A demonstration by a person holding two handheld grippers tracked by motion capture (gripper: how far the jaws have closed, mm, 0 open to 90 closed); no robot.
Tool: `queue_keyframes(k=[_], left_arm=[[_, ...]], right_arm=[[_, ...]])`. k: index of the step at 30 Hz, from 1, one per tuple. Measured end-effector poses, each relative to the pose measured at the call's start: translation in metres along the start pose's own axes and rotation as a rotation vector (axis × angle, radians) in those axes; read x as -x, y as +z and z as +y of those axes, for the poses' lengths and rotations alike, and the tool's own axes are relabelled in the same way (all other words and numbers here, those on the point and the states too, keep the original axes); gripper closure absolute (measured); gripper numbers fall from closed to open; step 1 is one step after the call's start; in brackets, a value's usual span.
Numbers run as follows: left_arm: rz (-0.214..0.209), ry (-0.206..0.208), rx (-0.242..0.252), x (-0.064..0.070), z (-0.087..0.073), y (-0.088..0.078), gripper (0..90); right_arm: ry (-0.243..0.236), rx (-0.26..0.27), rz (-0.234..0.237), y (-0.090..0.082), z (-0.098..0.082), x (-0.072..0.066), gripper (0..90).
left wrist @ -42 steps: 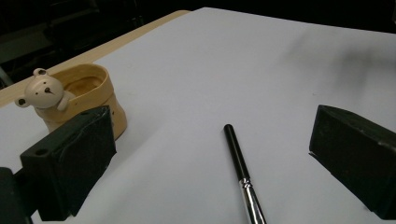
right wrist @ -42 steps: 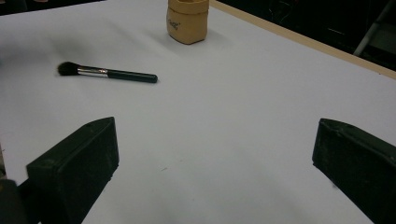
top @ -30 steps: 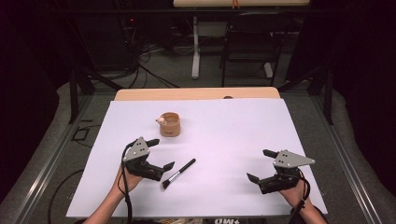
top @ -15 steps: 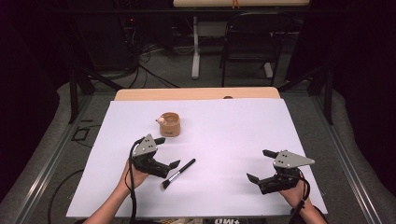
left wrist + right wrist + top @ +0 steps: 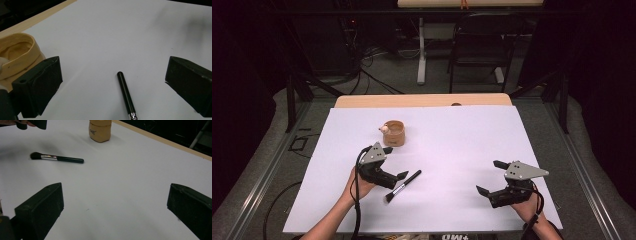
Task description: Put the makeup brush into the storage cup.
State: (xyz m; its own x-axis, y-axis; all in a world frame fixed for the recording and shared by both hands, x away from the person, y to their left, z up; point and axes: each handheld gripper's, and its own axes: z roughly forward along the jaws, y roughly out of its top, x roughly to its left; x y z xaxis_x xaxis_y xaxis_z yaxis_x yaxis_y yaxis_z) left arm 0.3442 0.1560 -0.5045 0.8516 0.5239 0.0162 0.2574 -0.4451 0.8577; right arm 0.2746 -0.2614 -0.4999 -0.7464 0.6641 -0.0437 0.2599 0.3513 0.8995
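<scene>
A: Where is the brush (image 5: 403, 179) right now?

B: It lies flat on the white sheet (image 5: 452, 140), handle pointing toward 1 o'clock, bristles toward 7 o'clock. In the left gripper view the handle tip sits between the two jaws, nearer the middle, with nothing touching it.

A: What could go wrong from here?

B: My guess is that the round, thin handle rolls or skids when one jaw meets it first. The left gripper (image 5: 395, 163) comes at it from 9 o'clock, and the handle runs along the jaws' line rather than across it, so a closing pinch might nudge it aside. The tan cup (image 5: 393, 132) stands near, at 11 o'clock from the brush; a wide swing of the upper jaw could knock it.

A: And the tools themselves?

B: Left gripper spread wide, holding nothing, just beside the brush. The right gripper (image 5: 491, 177) rests well apart at 3 o'clock, jaws also gaping, empty, hovering over bare sheet.
</scene>
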Motion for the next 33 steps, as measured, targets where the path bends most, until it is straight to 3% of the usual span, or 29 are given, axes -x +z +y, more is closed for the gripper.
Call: queue_keyframes(k=[14,29,33], left_arm=[[0.009,-0.046,-0.093,0.0,0.009,0.005,0.4],[-0.006,-0.095,-0.231,-0.002,0.012,0.016,1.1],[-0.006,-0.113,-0.298,-0.002,0.014,0.021,4.4]], right_arm=[[-0.001,-0.002,0.0,0.0,0.0,0.0,0.2],[-0.002,0.0,0.001,-0.001,0.0,0.0,0.3],[-0.001,-0.004,0.0,-0.001,0.0,0.0,0.4]])
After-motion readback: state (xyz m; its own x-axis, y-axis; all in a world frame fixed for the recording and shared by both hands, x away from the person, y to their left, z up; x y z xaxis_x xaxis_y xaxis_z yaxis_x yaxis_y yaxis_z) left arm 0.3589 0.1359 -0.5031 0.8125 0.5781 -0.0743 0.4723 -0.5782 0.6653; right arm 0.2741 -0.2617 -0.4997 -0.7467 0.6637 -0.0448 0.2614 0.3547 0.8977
